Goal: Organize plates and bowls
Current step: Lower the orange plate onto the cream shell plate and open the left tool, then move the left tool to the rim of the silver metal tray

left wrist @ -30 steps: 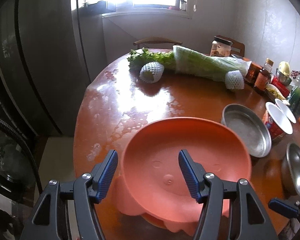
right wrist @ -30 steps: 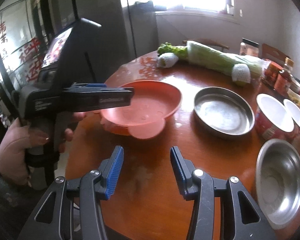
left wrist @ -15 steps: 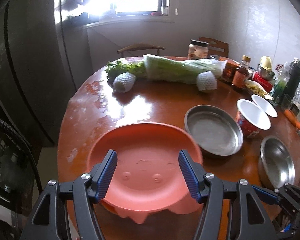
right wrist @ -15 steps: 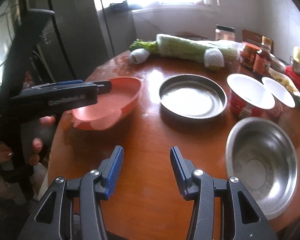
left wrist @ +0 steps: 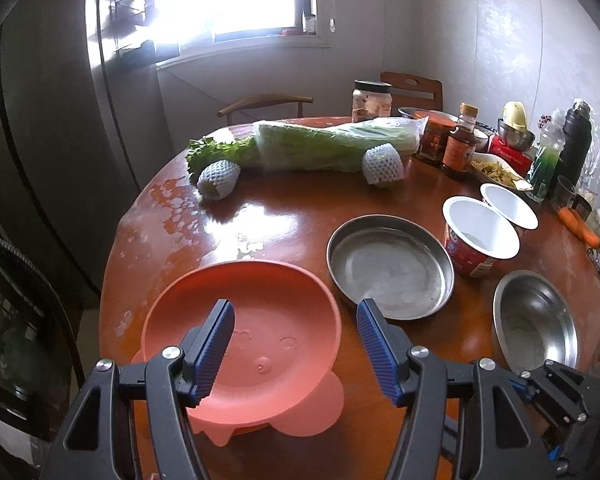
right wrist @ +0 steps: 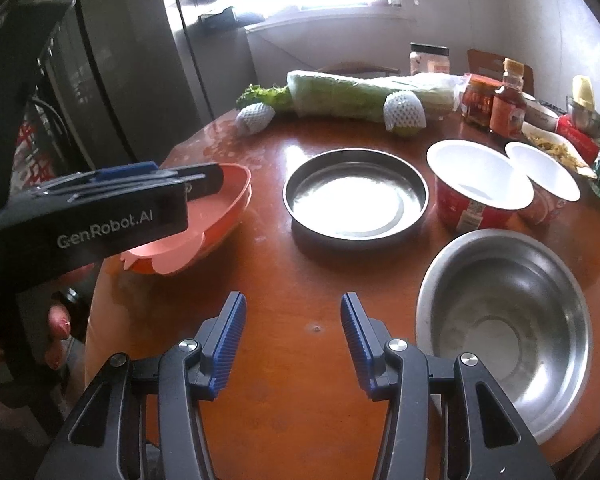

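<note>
Left wrist view: shows the orange plate (left wrist: pixel 268 320) sitting low at the near-left edge of the round wooden table (left wrist: pixel 280 216), its scalloped lip hanging toward the camera. Puts the left gripper (left wrist: pixel 295 312) directly above it, jaws apart, one blue pad over the plate's hollow and the other just outside its right rim, neither visibly pressing. Reads as a released hover, not a grip, probably lined up to take the rim or just clear of it.

Finds the shallow steel plate (left wrist: pixel 388 268) just right of the orange one, near but apart, likely the stacking partner since both are flat. Sets the deep steel bowl (left wrist: pixel 536 328) further right at the near edge, with two white-lined paper cups (left wrist: pixel 480 232) touching each other behind it, so like appears to sit beside like.

Right wrist view: catches the right gripper (right wrist: pixel 292 304) unclenched and empty over bare wood between the orange plate and the steel bowl, seemingly waiting in the middle where either dish is within reach.

Leaves the far half to groceries: a bagged cabbage (left wrist: pixel 324 144) lying lengthwise, two foam-netted fruits against it, sauce bottles (left wrist: pixel 460 144) and jars crowded at far right, well apart from the dishes and out of the sorting lane.
</note>
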A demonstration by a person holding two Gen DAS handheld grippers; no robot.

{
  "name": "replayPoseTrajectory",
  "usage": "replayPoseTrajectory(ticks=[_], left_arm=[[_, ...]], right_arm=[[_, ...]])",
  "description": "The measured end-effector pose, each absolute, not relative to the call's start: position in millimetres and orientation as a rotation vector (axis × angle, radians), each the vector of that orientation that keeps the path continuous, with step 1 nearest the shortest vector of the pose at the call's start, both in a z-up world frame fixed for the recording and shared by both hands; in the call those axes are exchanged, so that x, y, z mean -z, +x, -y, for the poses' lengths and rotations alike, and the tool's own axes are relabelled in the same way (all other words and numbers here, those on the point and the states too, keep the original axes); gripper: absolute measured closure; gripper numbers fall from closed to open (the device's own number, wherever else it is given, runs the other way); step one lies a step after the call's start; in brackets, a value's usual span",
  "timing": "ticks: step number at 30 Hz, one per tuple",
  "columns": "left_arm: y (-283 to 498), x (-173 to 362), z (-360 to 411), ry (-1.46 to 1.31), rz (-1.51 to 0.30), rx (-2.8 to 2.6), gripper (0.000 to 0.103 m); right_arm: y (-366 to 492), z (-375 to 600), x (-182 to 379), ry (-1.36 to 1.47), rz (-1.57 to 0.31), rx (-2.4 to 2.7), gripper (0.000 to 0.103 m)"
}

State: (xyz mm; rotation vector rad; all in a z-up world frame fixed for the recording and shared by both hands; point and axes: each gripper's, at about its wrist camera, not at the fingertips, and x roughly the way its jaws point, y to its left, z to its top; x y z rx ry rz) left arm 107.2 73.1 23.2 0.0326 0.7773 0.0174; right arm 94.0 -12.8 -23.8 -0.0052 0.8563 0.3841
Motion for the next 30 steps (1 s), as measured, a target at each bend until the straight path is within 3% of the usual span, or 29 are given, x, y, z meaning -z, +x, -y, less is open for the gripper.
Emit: replayPoseTrajectory(ticks=[30], left_arm=[[173.5,-23.2,-46.0,0.082,-0.829,-0.027,0.039]], right_arm=[[140.0,50.7,32.1,0.067,-0.880,-0.238,0.052]])
